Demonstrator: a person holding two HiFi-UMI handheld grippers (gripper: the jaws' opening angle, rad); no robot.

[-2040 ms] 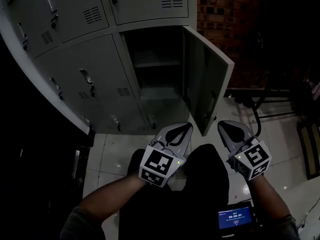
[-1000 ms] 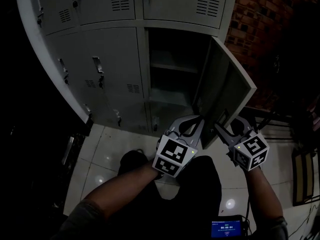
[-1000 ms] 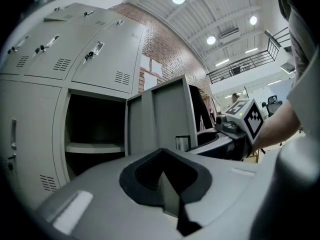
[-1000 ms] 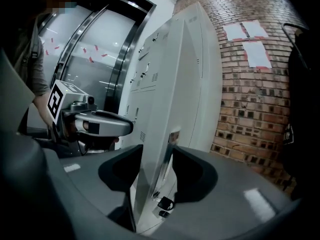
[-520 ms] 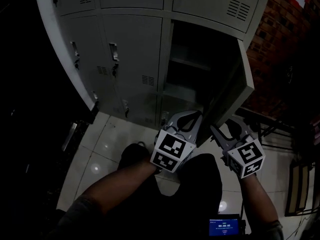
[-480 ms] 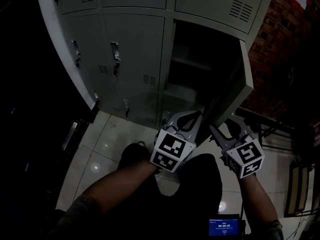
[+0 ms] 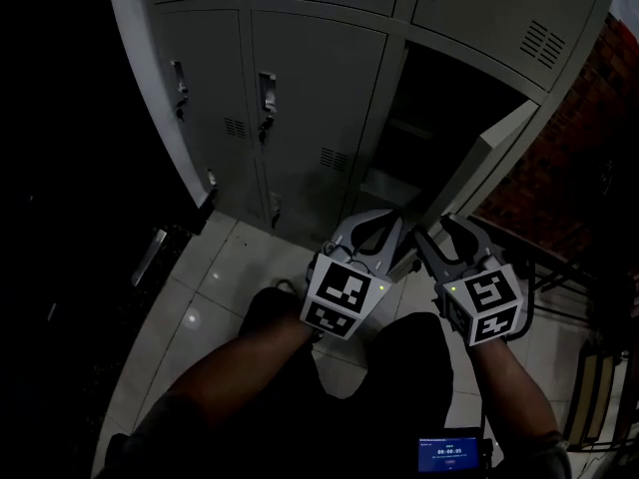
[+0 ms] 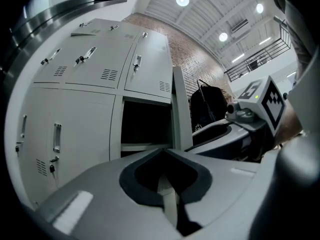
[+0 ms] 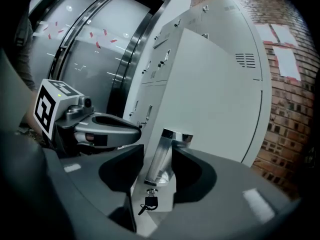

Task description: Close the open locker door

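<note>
Red brick wall (image 9: 292, 114) at right, two pale sheets (image 9: 287, 64) stuck on it. Glossy tiled floor (image 7: 215, 287) underfoot. Small blue-lit screen (image 7: 449, 454) at bottom edge. Round ceiling lamps (image 8: 182, 0) lit overhead.

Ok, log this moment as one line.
locker door: open | right gripper: jaws closing, handle between them | left gripper: jaws shut, empty
</note>
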